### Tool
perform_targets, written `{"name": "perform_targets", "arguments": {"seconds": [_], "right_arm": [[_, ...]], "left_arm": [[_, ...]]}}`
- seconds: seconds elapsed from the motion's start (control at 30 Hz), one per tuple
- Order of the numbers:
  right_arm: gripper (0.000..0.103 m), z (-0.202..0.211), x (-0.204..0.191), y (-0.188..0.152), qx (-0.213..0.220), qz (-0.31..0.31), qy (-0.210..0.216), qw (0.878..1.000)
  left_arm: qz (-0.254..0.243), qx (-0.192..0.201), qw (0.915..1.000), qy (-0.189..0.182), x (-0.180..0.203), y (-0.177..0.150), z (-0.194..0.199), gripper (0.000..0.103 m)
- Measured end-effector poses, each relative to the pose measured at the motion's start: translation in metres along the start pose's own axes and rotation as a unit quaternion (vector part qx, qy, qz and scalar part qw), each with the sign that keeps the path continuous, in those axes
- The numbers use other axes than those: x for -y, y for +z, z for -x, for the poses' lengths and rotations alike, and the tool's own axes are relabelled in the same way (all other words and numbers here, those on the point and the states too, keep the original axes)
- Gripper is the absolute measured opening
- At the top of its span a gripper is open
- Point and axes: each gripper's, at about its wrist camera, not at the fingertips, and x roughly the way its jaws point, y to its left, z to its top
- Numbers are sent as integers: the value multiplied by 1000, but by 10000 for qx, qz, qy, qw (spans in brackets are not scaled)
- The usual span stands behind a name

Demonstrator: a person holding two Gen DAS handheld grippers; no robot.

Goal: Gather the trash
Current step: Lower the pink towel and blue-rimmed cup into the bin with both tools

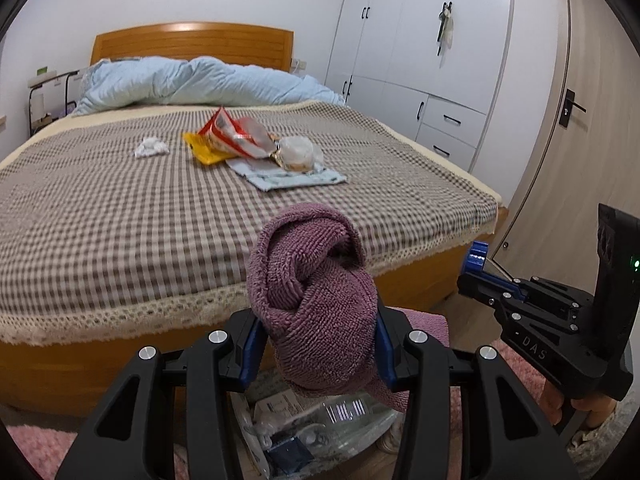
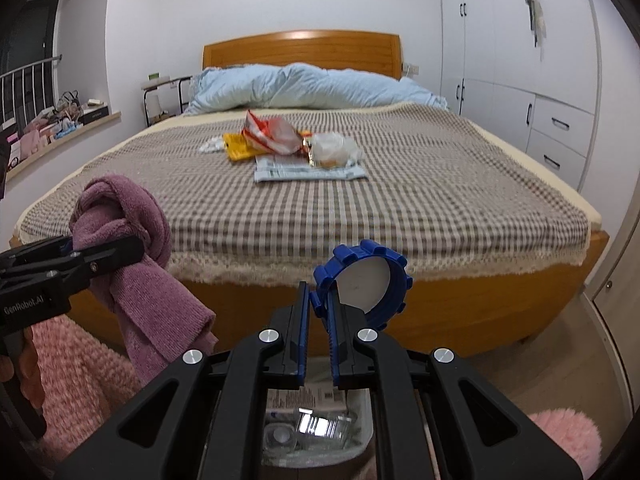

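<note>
Holding the purple towel (image 1: 316, 312) clamped in our left gripper (image 1: 320, 344) and the blue lid (image 2: 362, 282) pinched in our right gripper (image 2: 318, 340), we should release both squarely above the bin (image 2: 360, 412).

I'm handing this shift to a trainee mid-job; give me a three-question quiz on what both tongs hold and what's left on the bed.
1. True or false: the left tongs are shut on a knotted purple towel.
2. What do the right tongs pinch? A) a tissue B) a blue ridged lid C) a snack bag
3. Fill in: under both tongs stands a white trash bin holding a clear plastic ____.

Key: 1 true. 2 B; the crumpled tissue and the red-and-white snack bag lie on the checked bedspread. 3 bottle.
</note>
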Motion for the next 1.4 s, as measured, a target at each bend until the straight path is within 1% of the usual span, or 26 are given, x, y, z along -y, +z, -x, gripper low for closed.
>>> {"name": "perform_targets", "arguments": {"seconds": [0.17,0.37,0.67,0.77,0.9,1.0,1.13,1.23,1.4], "right_arm": [[9,-8,-2,-13,-211,39,-3,9998],[9,-16,-7,-25,-440,111,50,9990],[9,-37,-8,-47,-904,104,107,9958],[9,-42,-7,-55,-1014,108,55,9948],[9,-48,-4,-66,-1141,51,91,9934],[9,-60,0,-78,-1309,-60,206,9912],[9,-79,5,-89,-1538,-256,320,9872],[9,-92,10,-92,-1655,-373,339,9849],[9,-103,9,-92,-1731,-419,333,9834]], "left_arm": [[52,-212,9998,-39,-1,-15,-8,43],[139,-414,9990,7,-7,-29,-18,43],[249,-726,9970,15,-17,-50,-35,43],[288,-787,9965,9,-21,-57,-39,43],[382,-938,9948,-75,-28,-71,-47,43],[416,-1047,9935,-160,-32,-82,-55,43],[440,-1277,9907,-128,-38,-98,-73,43],[480,-1440,9884,-44,-45,-106,-89,43],[638,-1912,9795,15,-49,-118,-136,43]]}}
